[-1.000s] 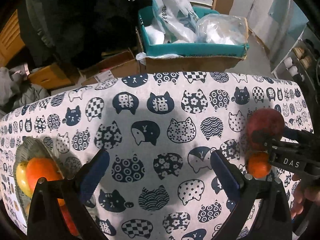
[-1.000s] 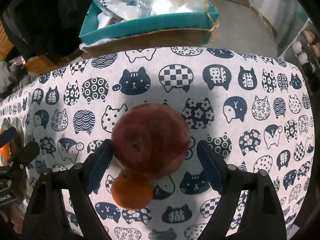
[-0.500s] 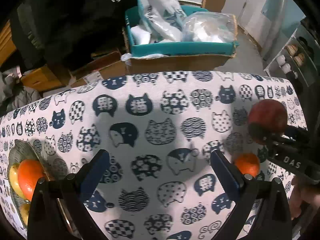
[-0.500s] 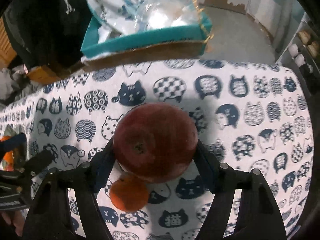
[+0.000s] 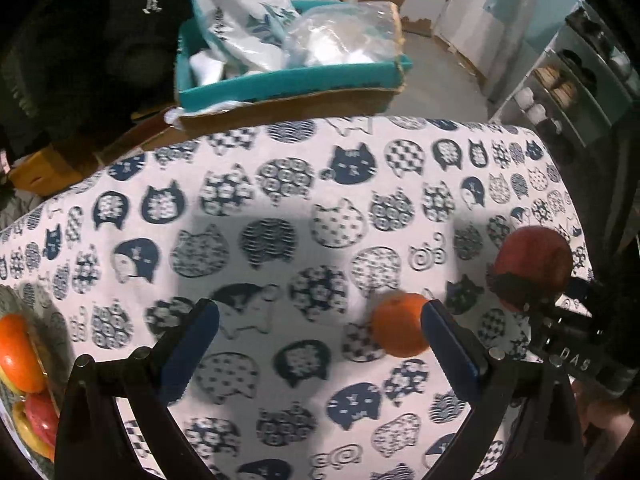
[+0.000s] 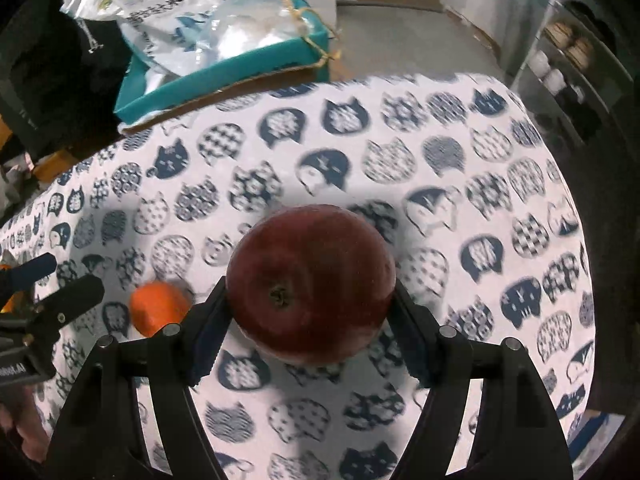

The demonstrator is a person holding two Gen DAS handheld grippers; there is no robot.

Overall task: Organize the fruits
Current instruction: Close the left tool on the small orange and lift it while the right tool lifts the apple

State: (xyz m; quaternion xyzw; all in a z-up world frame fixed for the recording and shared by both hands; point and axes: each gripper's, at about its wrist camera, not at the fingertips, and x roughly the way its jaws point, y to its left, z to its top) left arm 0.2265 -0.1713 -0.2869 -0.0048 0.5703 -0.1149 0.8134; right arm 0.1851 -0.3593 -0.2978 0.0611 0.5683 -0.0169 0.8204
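Your right gripper fingers clasp the red apple at its widest girth: firm, heavy, smooth skin, bruisable; left gripper fingers spread, empty, beside the orange

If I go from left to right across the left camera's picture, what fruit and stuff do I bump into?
Dish of fruit → left gripper, open with nothing in it → orange on the tablecloth → red apple held in the right gripper.

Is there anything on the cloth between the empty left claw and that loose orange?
Nothing visible. The left claw stands open over bare tablecloth, and the orange lies right beside its right-hand finger.
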